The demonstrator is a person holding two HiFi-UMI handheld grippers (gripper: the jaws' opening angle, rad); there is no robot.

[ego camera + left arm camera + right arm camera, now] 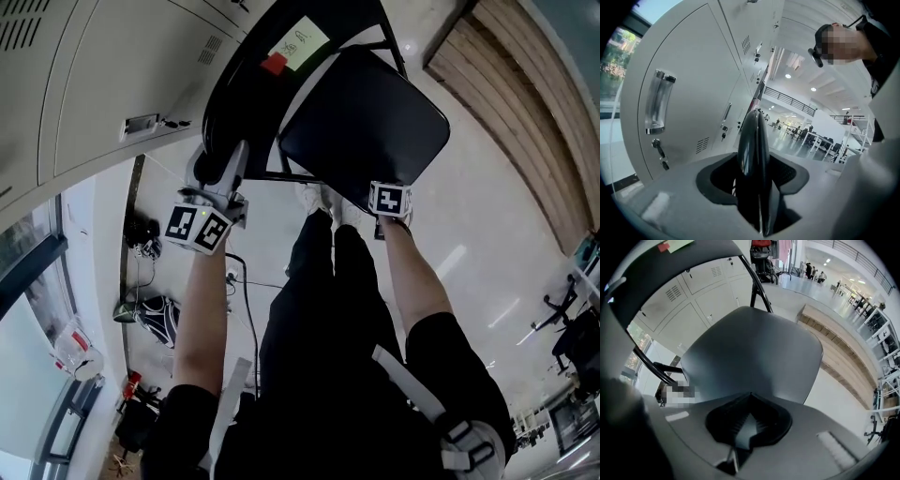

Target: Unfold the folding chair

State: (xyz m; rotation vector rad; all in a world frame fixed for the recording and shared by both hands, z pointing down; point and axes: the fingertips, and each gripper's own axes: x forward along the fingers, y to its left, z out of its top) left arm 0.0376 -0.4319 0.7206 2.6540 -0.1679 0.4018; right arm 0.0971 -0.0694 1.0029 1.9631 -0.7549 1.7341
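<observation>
Head view shows the folding chair on the floor directly ahead of both tongs; how far it is opened cannot be fixed from these views. The left tongs sit at the side rim of the backrest. Left gripper view confirms them spread wide, with the rim standing in the gap and dark clearance on either side, so nothing is pinched. The right tongs point down at the near edge of the seat, pressed together and holding nothing. Right gripper view places the seat just beyond their tips; contact is not confirmed. Step in hand, as judged: bringing the seat down away from the backrest. Recommended: close the left tongs on the backrest rim to steady the frame, then press with the right tongs near the middle of the seat's front edge, steadily, so the tips do not skid off. Materials: the seat is a smooth, matt black moulded panel, squarish with rounded corners. The backrest is a glossy black curved shell with a thin rounded rim, carrying a pale label and a red tag beyond the left tongs. The frame tube is thin, round and black, bent in curves. All surfaces look hard and slick, so expect little friction.
</observation>
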